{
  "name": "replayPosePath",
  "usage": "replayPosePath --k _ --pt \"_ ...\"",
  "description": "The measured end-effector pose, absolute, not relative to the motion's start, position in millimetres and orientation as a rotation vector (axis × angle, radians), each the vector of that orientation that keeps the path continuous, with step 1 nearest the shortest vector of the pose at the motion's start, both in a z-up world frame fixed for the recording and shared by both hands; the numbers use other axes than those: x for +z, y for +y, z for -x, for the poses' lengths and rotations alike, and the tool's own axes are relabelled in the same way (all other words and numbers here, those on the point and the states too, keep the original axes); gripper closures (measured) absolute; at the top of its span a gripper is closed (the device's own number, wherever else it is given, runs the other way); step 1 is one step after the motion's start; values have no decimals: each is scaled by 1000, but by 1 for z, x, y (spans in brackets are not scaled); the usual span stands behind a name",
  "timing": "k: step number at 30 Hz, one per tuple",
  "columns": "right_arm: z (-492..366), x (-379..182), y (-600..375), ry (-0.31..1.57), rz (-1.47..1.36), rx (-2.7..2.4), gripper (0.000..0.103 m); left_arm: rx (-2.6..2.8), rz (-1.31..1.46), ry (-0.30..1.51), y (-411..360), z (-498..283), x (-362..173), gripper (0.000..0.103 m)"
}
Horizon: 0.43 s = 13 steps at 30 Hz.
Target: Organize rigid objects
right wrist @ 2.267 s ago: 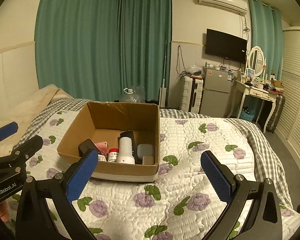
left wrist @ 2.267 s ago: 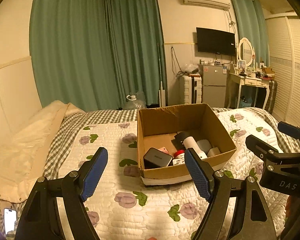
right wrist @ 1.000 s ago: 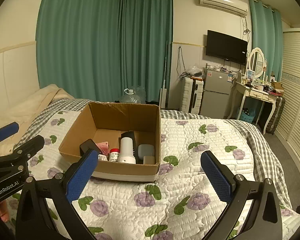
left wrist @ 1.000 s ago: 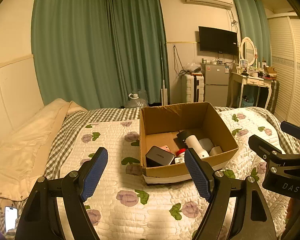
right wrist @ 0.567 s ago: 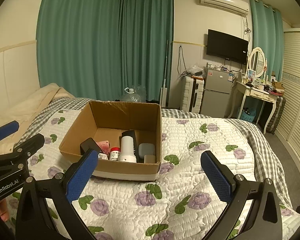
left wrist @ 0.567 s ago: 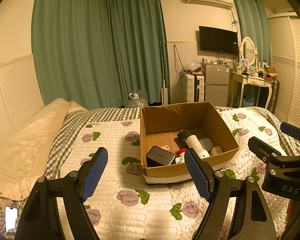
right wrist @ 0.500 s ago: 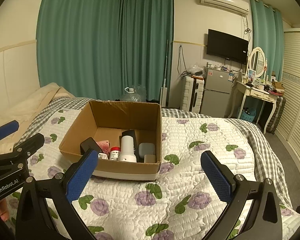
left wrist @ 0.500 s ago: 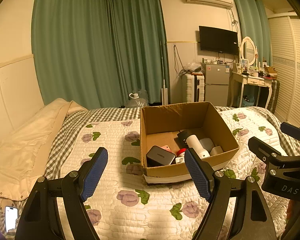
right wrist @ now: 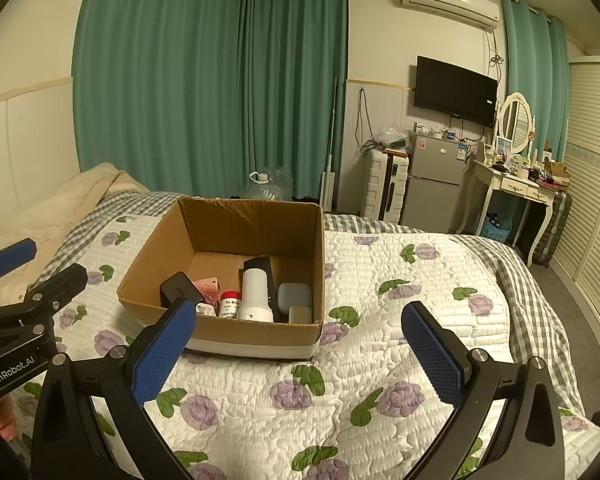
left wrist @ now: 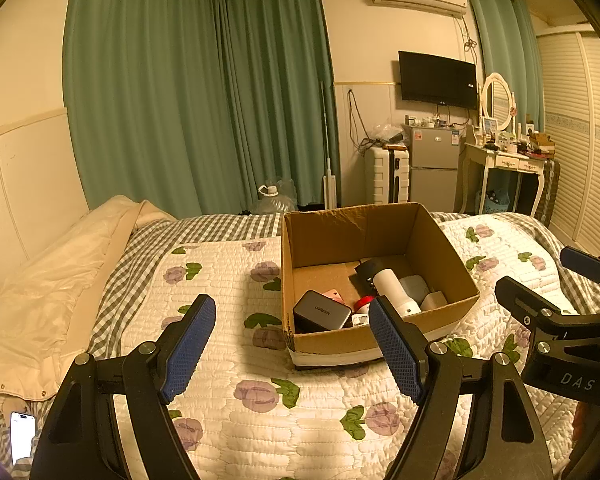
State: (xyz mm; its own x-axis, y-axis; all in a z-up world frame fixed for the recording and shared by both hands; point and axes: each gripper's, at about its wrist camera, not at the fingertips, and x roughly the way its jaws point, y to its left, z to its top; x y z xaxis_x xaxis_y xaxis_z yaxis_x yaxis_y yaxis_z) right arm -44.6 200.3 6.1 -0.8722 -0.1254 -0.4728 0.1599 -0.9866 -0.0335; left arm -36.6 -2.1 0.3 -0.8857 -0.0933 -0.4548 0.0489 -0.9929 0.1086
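An open cardboard box (left wrist: 444, 248) (right wrist: 156, 264) stands on the flowered quilt. It holds several rigid items: a dark grey charger block (left wrist: 321, 313) (right wrist: 178, 287), a white cylinder bottle (left wrist: 392, 290) (right wrist: 255, 290), a red-capped small bottle (right wrist: 230, 303), a pink item (right wrist: 206, 286), a grey case (right wrist: 295, 295) and a black item (right wrist: 260, 263). My left gripper (left wrist: 292, 346) is open and empty, just short of the box's near side. My right gripper (right wrist: 300, 346) is open and empty, in front of the box.
The quilt (right wrist: 380, 360) covers the bed; a cream duvet (left wrist: 48, 280) lies at the left. A phone (left wrist: 22, 436) lies at the left edge. Beyond the bed stand a fridge (right wrist: 432, 184), a dressing table (right wrist: 512, 184) and green curtains (right wrist: 204, 80).
Both views have shifted only slightly since 2.3 s ago; the box sits a touch higher and farther in frame. Both grippers stay open and empty.
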Motion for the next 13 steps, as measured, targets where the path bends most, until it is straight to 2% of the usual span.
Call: replayPosePath --k 13 --pt "46 5 200 107 -739 -2901 0 -2976 -735 -147 -1 36 -4 21"
